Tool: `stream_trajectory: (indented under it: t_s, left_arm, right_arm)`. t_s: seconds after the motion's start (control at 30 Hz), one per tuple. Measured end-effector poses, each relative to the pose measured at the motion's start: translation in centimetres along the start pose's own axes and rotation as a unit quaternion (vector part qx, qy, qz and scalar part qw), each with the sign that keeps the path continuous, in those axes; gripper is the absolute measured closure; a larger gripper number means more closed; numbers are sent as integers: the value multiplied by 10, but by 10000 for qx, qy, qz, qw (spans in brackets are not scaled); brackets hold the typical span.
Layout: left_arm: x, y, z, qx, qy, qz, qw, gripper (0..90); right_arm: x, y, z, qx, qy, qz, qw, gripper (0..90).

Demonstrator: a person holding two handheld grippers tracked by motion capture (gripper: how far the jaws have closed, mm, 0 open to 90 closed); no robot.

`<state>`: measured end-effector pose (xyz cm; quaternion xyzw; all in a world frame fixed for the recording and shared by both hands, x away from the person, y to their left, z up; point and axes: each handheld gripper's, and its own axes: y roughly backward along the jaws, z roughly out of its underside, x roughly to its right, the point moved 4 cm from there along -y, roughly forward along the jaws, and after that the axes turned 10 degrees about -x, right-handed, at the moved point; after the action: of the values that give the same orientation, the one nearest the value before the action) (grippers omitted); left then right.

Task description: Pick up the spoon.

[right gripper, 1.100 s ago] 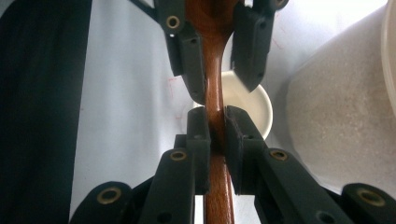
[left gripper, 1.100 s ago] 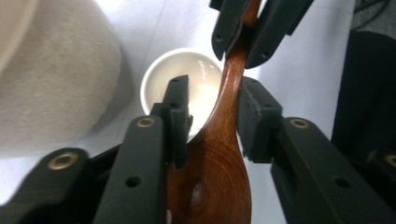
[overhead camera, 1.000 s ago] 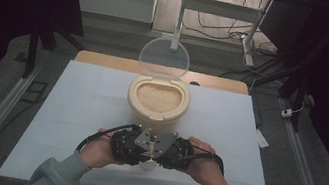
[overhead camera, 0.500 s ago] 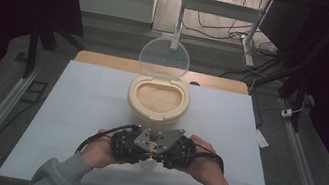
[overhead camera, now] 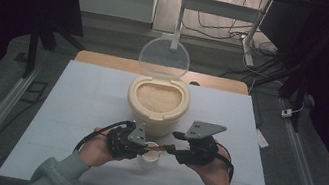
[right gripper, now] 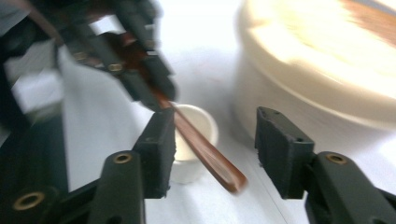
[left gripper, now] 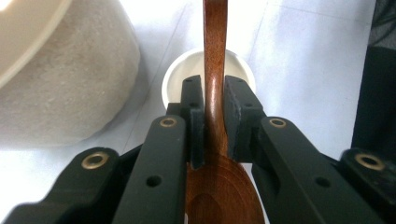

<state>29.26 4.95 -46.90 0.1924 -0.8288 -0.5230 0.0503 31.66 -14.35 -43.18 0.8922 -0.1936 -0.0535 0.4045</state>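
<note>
Left gripper point(left gripper: 214, 116): you pinched the brown wooden spoon point(left gripper: 215, 60) by its neck.
Right gripper point(right gripper: 215, 147): your jaws had just been opening, the spoon handle loose between them.
Spoon: above the small white cup point(overhead camera: 150, 154), at 6 o'clock of the beige rice container point(overhead camera: 157, 102).

Glossy reddish-brown wooden spoon point(left gripper: 215, 70) between the matt black jaws, set with brass-coloured rivets, of the left gripper point(left gripper: 214, 112). Beside the spoon, a plain white cup point(overhead camera: 150, 154); behind the cup, a cream rice container point(overhead camera: 156, 106) holding pale off-white rice point(overhead camera: 157, 97), its clear lid point(overhead camera: 164, 58) raised. Pale blue-white table point(overhead camera: 78, 108); grey sleeves point(overhead camera: 57, 176).
</note>
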Motion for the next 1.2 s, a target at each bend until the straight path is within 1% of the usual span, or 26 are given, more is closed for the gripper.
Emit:
stream_trajectory:
  t_s: [0.07, 0.1, 0.17, 0.23, 0.3, 0.33, 0.4, 0.47, 0.5, 0.53, 0.57, 0.6, 0.63, 0.67, 0.7, 0.73, 0.77, 0.83, 0.87, 0.9, 0.97, 1.03, 1.07, 1.1, 1.2]
  left_arm:
    - [-1, 0, 0, 47, 28, -40, 10000, 778]
    - [-1, 1, 1, 71, 46, -56, 9999, 778]
    - [-2, 1, 1, 108, 67, -94, 9999, 779]
    - [-2, 2, 1, 168, 94, -126, 9997, 780]
    - [-3, 3, 1, 214, 110, -161, 9996, 780]
    - [-3, 3, 1, 264, 125, -191, 9994, 781]
    - [-2, 4, 0, 320, 128, -223, 9992, 781]
    - [-1, 6, -1, 399, 139, -264, 9988, 782]
    - [-1, 6, -1, 432, 139, -272, 9986, 782]
    - [0, 7, -1, 469, 155, -282, 9984, 782]
    - [0, 7, -1, 485, 141, -285, 9983, 782]
    - [0, 8, -2, 514, 137, -282, 9982, 783]
    - [0, 8, -2, 545, 145, -296, 9980, 783]
    - [1, 8, -2, 567, 151, -308, 9978, 783]
    - [1, 8, -3, 570, 143, -316, 9978, 783]
    - [1, 8, -3, 589, 140, -327, 9976, 783]
    - [2, 8, -3, 606, 145, -343, 9975, 783]
    - [3, 7, -4, 631, 137, -352, 9973, 783]
    - [4, 7, -5, 635, 126, -359, 9973, 783]
    - [5, 7, -6, 639, 117, -355, 9973, 783]
    - [6, 6, -7, 647, 97, -367, 9972, 784]
    - [8, 5, -7, 648, 91, -380, 9971, 784]
    - [8, 5, -7, 639, 77, -384, 9972, 784]
    - [8, 5, -8, 644, 73, -382, 9972, 784]
    - [9, 5, -8, 657, 45, -404, 9970, 785]
  right_arm:
    - [5, 4, 8, 155, -363, 137, 9991, 438]
    - [7, 6, 12, 221, -578, 173, 9979, 438]
    - [10, 7, 21, 341, -985, 244, 9943, 430]
    - [12, 8, 30, 417, -1217, 267, 9913, 425]
    - [13, 5, 38, 477, -1478, 131, 9878, 411]
    - [13, 3, 40, 485, -1525, 96, 9871, 404]
    - [14, -1, 44, 509, -1722, 82, 9837, 387]
    - [15, -5, 46, 588, -1913, -61, 9798, 382]
    - [15, -7, 47, 578, -1998, -120, 9781, 377]
    - [15, -12, 48, 607, -2105, -243, 9754, 375]
    - [15, -12, 48, 607, -2105, -243, 9754, 375]
    - [13, -16, 47, 623, -2175, -363, 9734, 376]
    - [13, -16, 47, 623, -2175, -363, 9734, 376]
    - [12, -18, 47, 653, -2220, -430, 9719, 376]
    - [12, -20, 46, 690, -2276, -504, 9700, 378]
    - [11, -22, 45, 760, -2370, -629, 9665, 384]
    - [11, -22, 45, 760, -2370, -629, 9665, 384]
    - [10, -23, 44, 853, -2460, -701, 9629, 403]
    - [9, -24, 43, 951, -2574, -790, 9584, 426]
    - [9, -24, 43, 951, -2574, -790, 9584, 426]
    - [9, -25, 42, 1055, -2647, -904, 9543, 449]
    - [8, -26, 41, 1092, -2674, -908, 9531, 465]
    - [8, -26, 41, 1160, -2746, -874, 9505, 501]
    - [8, -26, 41, 1160, -2746, -874, 9505, 501]
    - [10, -25, 42, 1333, -2934, -987, 9415, 537]
